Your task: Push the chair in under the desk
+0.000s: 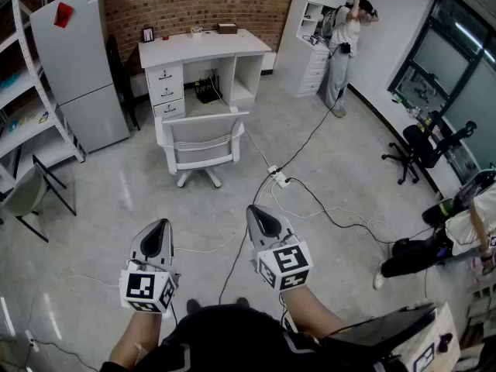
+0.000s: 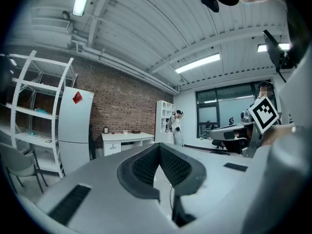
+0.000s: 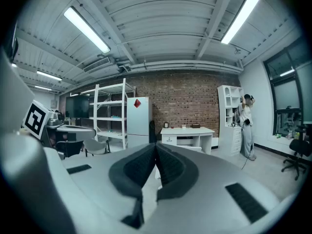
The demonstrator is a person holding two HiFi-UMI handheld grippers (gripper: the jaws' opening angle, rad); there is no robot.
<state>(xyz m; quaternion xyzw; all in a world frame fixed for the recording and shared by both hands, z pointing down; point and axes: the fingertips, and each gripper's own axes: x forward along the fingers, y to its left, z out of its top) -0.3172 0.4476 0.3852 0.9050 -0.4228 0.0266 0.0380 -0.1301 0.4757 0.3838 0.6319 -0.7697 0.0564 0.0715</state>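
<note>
A white office chair [image 1: 203, 143] on castors stands pulled out in front of the white desk [image 1: 203, 46], its back toward me. The desk [image 2: 126, 139] has drawers on its left and an open knee space. My left gripper [image 1: 157, 235] and right gripper [image 1: 263, 220] hover side by side over the grey floor, well short of the chair, both shut with nothing between the jaws. In the right gripper view the desk [image 3: 187, 132] shows beyond the shut gripper [image 3: 156, 146]; the chair is hidden behind it. The left gripper [image 2: 159, 146] is shut too.
A grey fridge [image 1: 79, 64] stands left of the desk, metal shelving [image 1: 23, 91] at far left. Black cables and a power strip [image 1: 278, 178] lie on the floor right of the chair. A person [image 1: 345, 41] stands by white shelves at back right. A black chair [image 1: 422, 147] is at right.
</note>
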